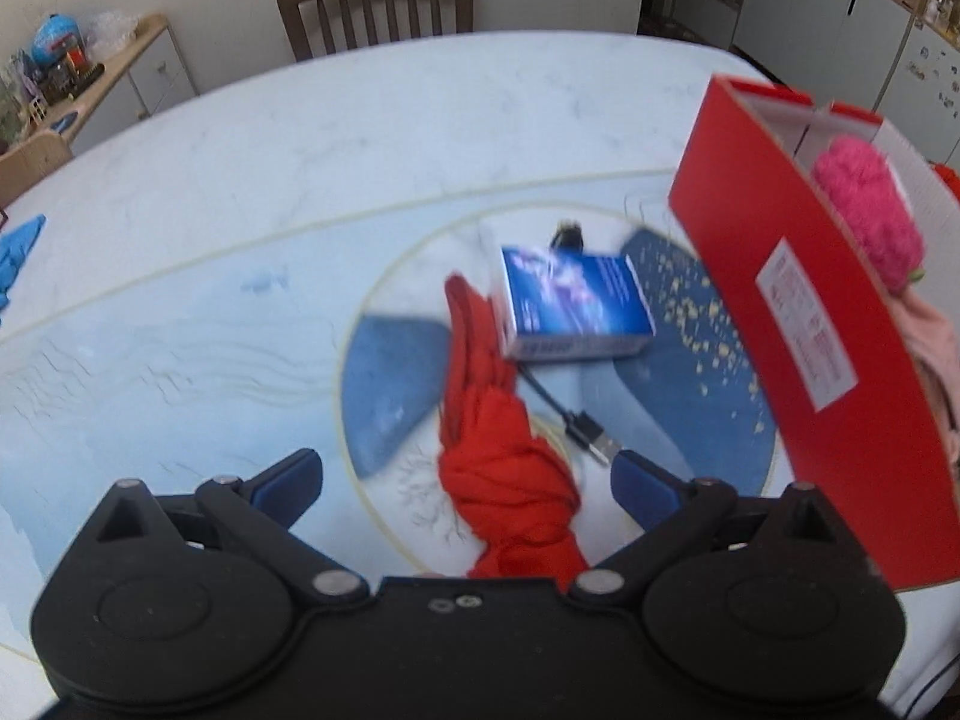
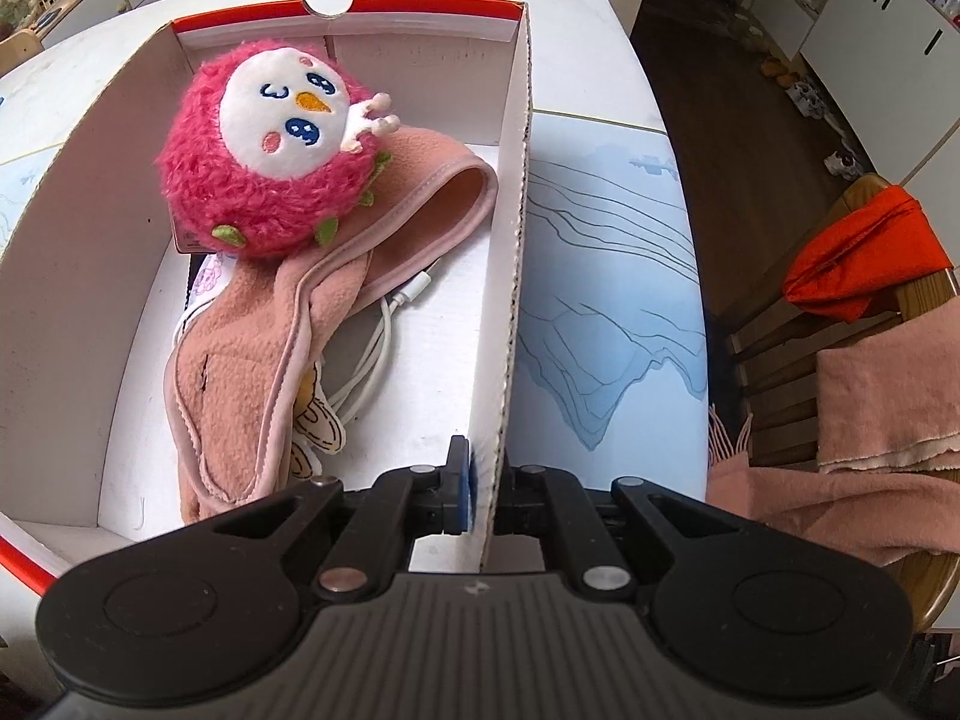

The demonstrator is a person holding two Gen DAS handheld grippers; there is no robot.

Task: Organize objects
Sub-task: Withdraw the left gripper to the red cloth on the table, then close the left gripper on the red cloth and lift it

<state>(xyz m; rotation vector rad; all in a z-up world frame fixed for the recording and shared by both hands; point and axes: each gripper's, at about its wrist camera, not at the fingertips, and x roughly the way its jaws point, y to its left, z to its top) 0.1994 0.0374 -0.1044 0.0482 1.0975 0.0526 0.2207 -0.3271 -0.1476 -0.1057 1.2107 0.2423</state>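
The right gripper (image 2: 480, 486) is clamped on the near wall of the red box (image 2: 510, 252), presumably to steady it for loading. The left gripper (image 1: 465, 480) hangs with jaws spread over the red cloth (image 1: 504, 468). Beyond lie the USB cable (image 1: 576, 426) and blue carton (image 1: 576, 306).

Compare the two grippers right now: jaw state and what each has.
The left gripper stands open above the table with nothing held; the red cloth lies between its blue pads, untouched as far as shows. The right gripper is shut on the side wall of the red box, one finger inside, one outside. The left faces loose items on the table; the right faces the box's contents. Both point steeply down.
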